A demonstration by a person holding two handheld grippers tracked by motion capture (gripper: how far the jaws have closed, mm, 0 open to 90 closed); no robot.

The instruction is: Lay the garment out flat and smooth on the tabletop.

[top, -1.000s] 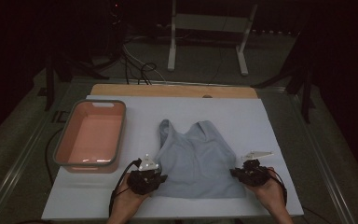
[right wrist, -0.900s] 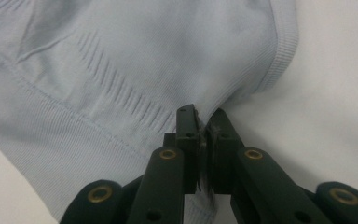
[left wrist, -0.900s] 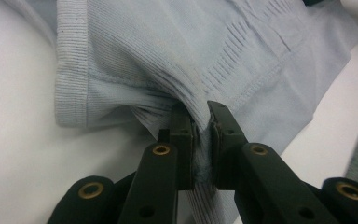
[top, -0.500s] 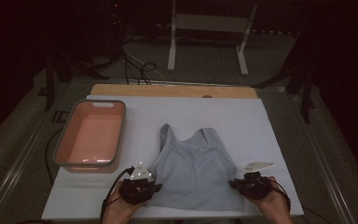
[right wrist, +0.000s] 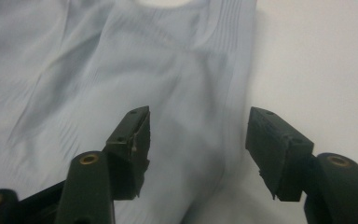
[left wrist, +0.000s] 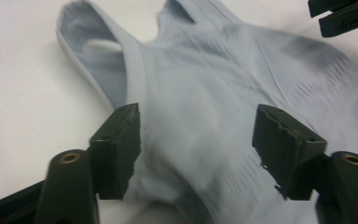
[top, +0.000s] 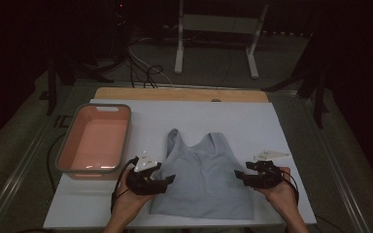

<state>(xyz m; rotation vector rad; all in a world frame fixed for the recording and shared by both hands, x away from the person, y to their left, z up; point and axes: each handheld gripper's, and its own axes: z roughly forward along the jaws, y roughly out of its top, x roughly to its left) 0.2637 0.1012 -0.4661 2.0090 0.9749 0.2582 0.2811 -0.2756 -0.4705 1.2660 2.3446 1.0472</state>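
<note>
Lying flat on white mat (top: 272,126), grey tank top (top: 204,179), no legible writing, L claw (top: 167,179) & R claw (top: 240,175) just released, apart.

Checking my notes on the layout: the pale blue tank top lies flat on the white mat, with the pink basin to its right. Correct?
Not quite. In the high view the pink basin sits to the left of the tank top, which does lie flat on the white mat.

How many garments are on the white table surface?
1: a pale blue ribbed tank top lies flat on the white table, between the two grippers, right of the pink plastic basin.
</note>
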